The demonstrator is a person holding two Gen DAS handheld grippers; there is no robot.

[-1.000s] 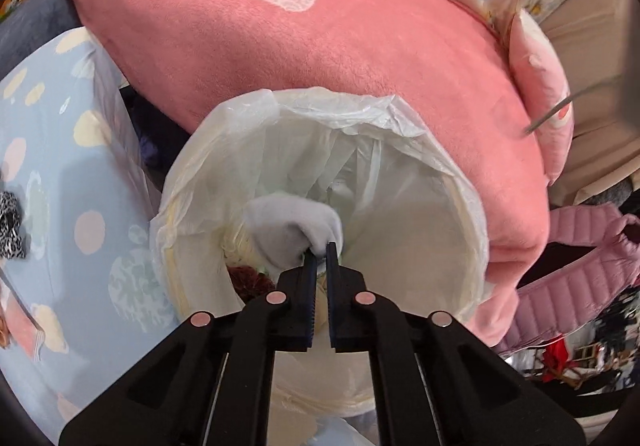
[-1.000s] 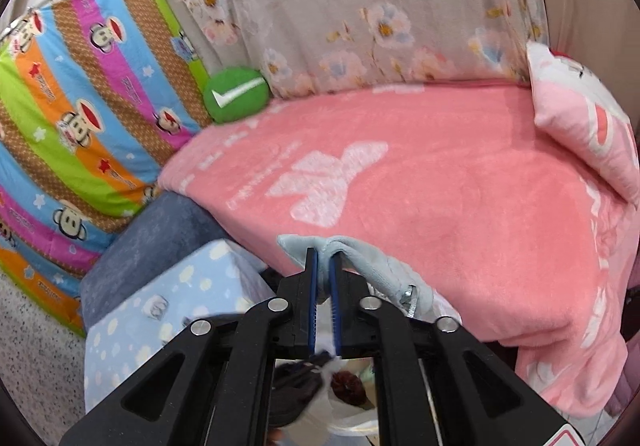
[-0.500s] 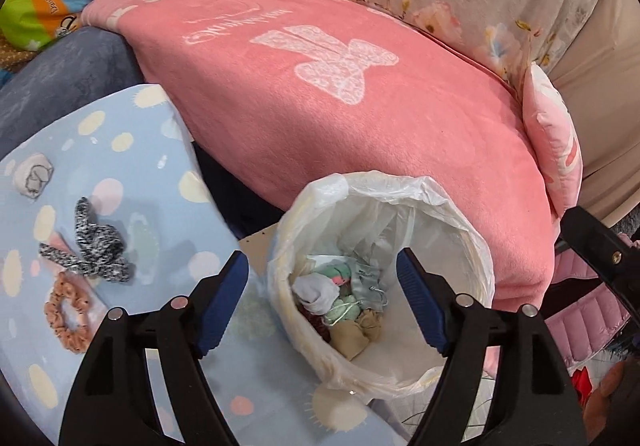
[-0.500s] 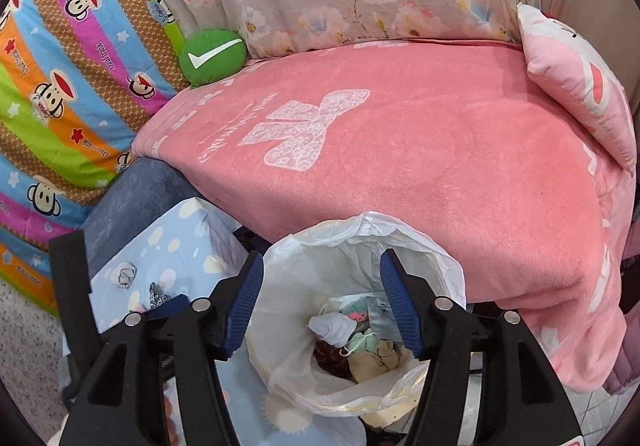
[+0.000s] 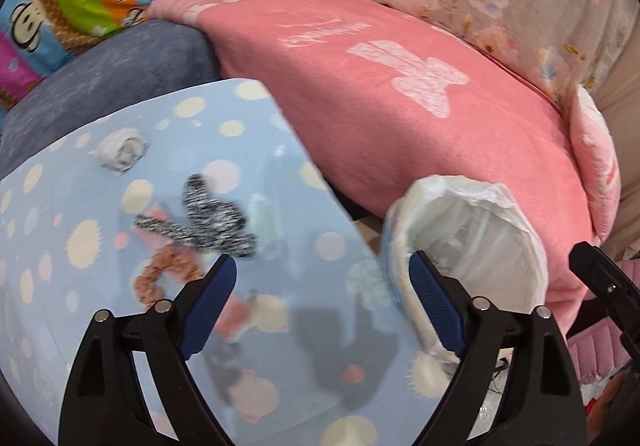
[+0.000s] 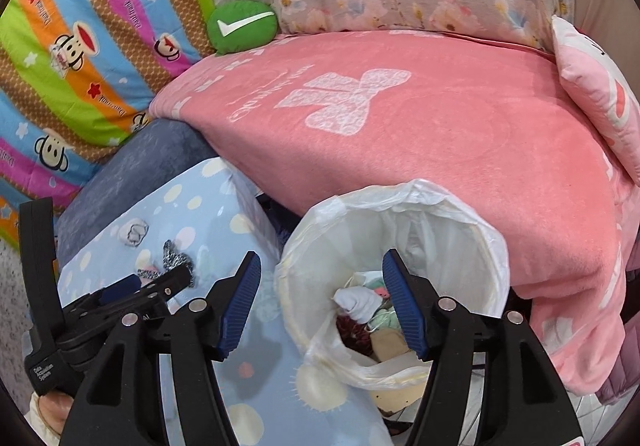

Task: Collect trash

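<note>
Since half a second before, I had swung the left gripper [image 5: 320, 298] off the bin and out over the bench [image 5: 100, 326], while the right gripper [image 6: 320, 302] had hardly shifted and hung above the bin [image 6: 472, 230].

Largest first: the pink blanket [image 6: 420, 150] filled the background, its edge hanging down just behind the bin. The bench, under a pale blue spotted cloth, stood just beside the bin. The lined bin already held a white wad [image 6: 358, 300] and other soft scraps near the bottom.

Three pieces were left on the bench. The grey-and-black knitted scrap [image 5: 208, 222] lay nearest, just ahead of the left fingertips, overlapping a brown scrunchie-like ring [image 5: 160, 278]. A small white crumpled piece [image 5: 122, 152] sat further back, apart from both.

I judged all three light, soft and easily squashed, with nothing fragile or slippery about them. The knitted scrap looked floppy, so I would have pinched it at its thick middle, where its strands cross, not at a trailing end. The cloth beneath could bunch up if the fingers dug in.

Both grippers stood spread wide and carried nothing; neither touched any piece. The left view was motion-blurred, so finer detail of the scraps was beyond me.
</note>
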